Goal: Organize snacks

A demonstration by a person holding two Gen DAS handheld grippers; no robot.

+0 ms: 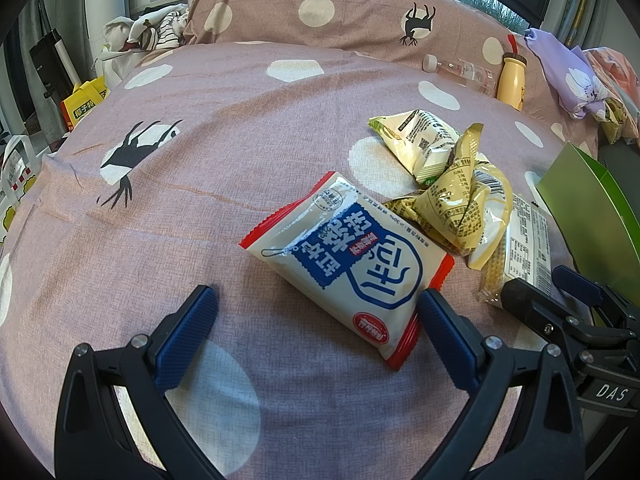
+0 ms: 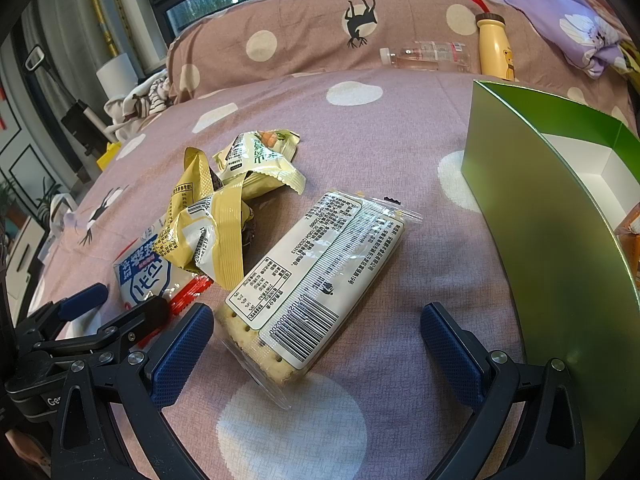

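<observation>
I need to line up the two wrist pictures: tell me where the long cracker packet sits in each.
Left wrist: the cracker packet lies at the right edge, behind the right gripper.
Right wrist: it lies centre, between the open fingers.
Shared landmark: the yellow bottle by the pillow.

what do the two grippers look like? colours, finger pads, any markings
Both match: the left gripper and right gripper have matte black angular frames with triangular cut-outs and silver pivot screws. Fingers carry dark blue pads with a fine grid texture. Seen from the left wrist camera, the right gripper's body bears white lettering "DAS". No cables or sleeves are visible.
</observation>
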